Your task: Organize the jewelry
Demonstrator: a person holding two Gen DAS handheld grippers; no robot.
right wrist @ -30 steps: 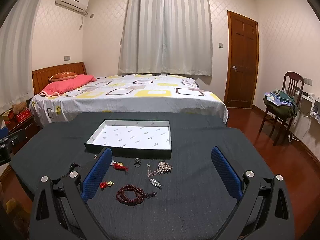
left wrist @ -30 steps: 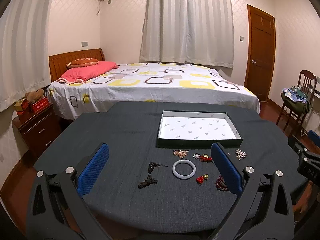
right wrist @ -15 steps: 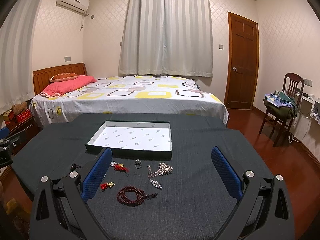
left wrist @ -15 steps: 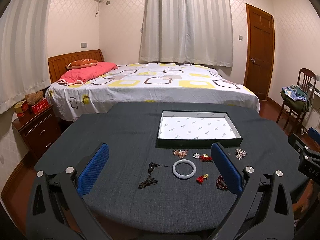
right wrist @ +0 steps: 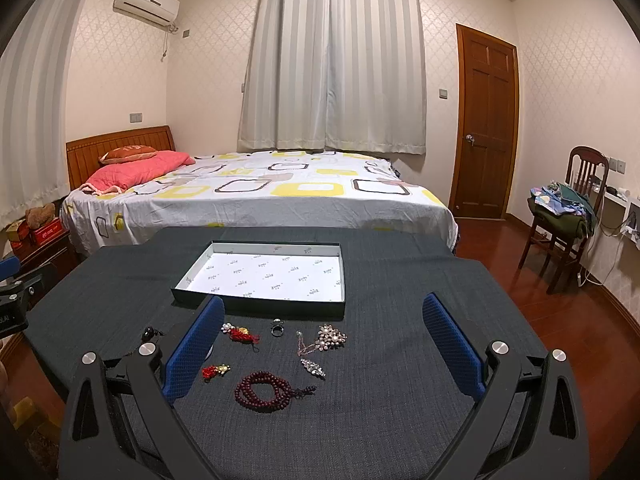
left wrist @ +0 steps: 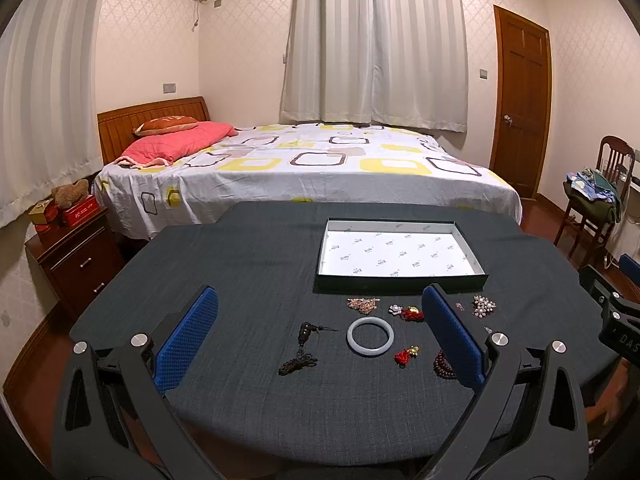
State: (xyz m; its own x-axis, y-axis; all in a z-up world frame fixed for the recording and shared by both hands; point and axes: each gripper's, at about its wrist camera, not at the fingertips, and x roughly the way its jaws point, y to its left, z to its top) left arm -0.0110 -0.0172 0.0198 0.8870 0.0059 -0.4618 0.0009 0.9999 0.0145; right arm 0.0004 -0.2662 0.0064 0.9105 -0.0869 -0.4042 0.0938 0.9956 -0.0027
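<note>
Comparing with one second before, almost nothing was changed — both views were only shifted a little, and no piece was moved, so the sorting was judged as not yet started. The left gripper [left wrist: 320,344] was held wide open and empty, with the pale bangle [left wrist: 370,337] lying between its fingers. The right gripper [right wrist: 324,354] was also spread open, empty, and the dark red bead string [right wrist: 266,391] was seen between its fingers. Farther, just behind the scattered pieces, the tray [right wrist: 256,305] was standing empty.

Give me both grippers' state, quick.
Left gripper: open, holding nothing, above the table.
Right gripper: open, holding nothing, above the jewelry.
</note>
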